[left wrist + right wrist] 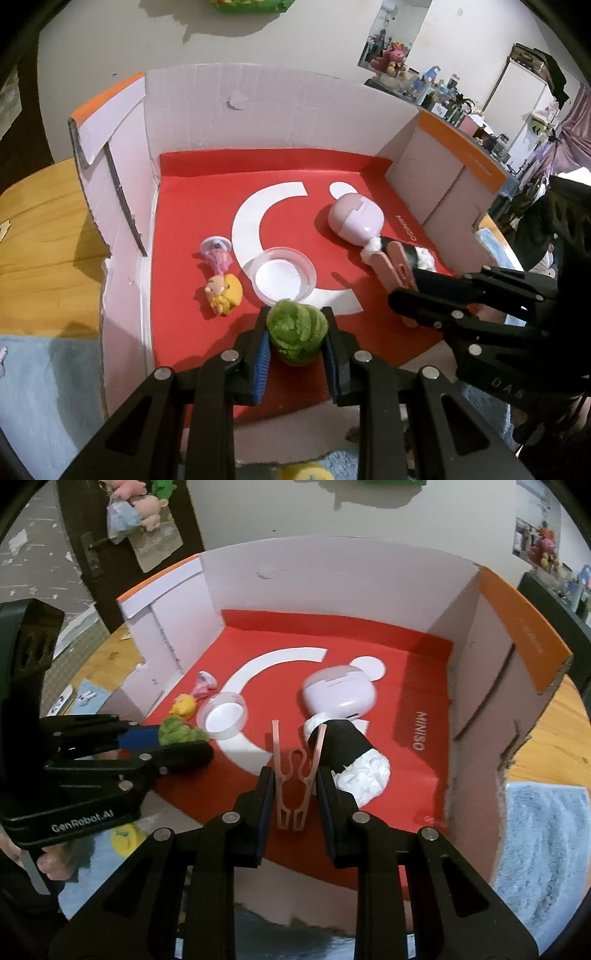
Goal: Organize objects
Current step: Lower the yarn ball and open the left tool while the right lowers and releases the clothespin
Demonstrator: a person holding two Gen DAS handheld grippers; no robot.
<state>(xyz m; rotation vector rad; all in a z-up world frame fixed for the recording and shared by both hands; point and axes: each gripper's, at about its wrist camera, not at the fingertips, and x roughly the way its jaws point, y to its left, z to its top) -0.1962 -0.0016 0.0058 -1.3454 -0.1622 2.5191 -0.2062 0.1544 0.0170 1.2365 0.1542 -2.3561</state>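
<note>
We see our left gripper (pixel 297 341) clamped on the green pompom (pixel 297 338) at the box's (pixel 258 110) 6 o'clock edge; our right gripper (pixel 293 794) pinches the pink clothespin (pixel 295 775) at 4 o'clock.

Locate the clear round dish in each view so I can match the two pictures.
Left wrist: dish sits at picture centre on the red box floor, just beyond the green pompom held in the left gripper.
Right wrist: dish lies left of centre, right of the yellow figurine.
Shared landmark: the white arc printed on the floor, curving round the dish.
</note>
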